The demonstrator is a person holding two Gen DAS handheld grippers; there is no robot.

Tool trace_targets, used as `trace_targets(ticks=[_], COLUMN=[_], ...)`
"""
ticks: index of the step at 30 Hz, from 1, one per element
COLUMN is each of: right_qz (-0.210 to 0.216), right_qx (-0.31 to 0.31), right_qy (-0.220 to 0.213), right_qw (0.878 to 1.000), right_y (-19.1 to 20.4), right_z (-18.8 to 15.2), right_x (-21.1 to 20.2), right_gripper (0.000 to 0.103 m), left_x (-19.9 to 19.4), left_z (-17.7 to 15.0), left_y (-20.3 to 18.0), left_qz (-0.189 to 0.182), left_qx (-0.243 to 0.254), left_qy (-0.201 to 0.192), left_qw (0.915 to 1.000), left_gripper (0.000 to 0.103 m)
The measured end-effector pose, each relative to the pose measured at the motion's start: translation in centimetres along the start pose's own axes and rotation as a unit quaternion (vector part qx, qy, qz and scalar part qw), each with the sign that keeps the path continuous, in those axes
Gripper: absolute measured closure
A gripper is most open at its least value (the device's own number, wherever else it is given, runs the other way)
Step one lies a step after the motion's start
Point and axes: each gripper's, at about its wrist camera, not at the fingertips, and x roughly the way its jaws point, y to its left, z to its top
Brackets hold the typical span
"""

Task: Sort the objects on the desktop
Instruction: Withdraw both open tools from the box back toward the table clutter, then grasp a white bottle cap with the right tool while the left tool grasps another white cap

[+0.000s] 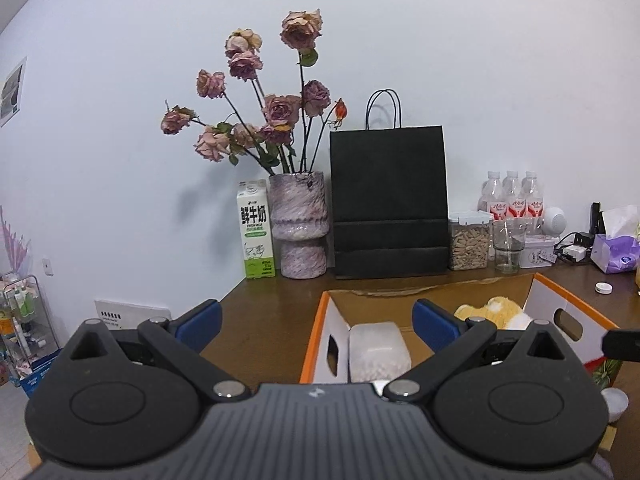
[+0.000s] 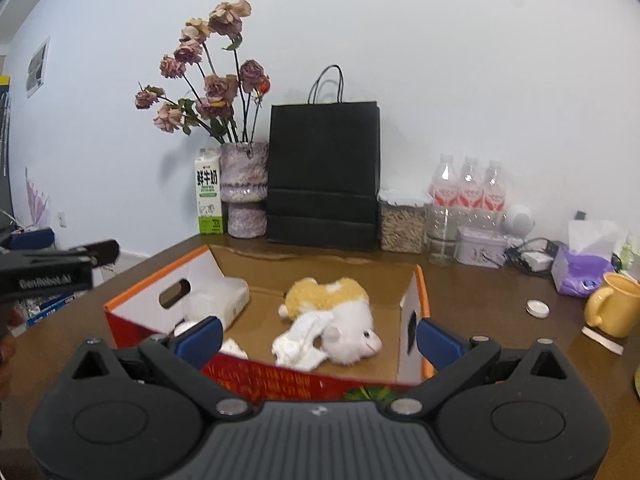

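An open cardboard box with orange rims stands on the brown desk; it also shows in the left wrist view. Inside lie a yellow and white plush toy, crumpled white tissue and a clear plastic pack, the pack also in the left wrist view. My left gripper is open and empty above the box's left wall. My right gripper is open and empty over the box's near wall. The left gripper's body shows at the left of the right wrist view.
Along the wall stand a milk carton, a vase of dried roses, a black paper bag, a grain jar, a glass, a tin and water bottles. Right of the box lie a white lid, a yellow mug and a purple tissue pack.
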Motion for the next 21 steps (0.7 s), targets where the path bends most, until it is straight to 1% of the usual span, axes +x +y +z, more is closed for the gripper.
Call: trace_targets(ticks=[6,17,21], right_qz=[-0.011,-0.045,-0.052], right_qx=[0.011,0.027,0.029], right_qy=[0.021,0.059,0.079], right_qw=[1.000,0.997,0.995], right_y=[-0.8,-2.6,-3.4], right_z=[-2.0,-5.6,-6.9], right_x=[-0.7,-1.1,-0.7], right_gripper=[0.000,0.000,0.000], left_x=[-0.8,-0.4,0.0], left_z=[-1.2,-4.3,-5.6], left_y=[1.3,3.5,4.3], left_qz=[0.013,0.030,0.028], left_qx=[-0.004,-0.006,-0.007], left_qy=[0.013,0.064,0.085], left_qw=[0.9998,0.9975,0.9959], left_gripper=[0.000,0.000,0.000])
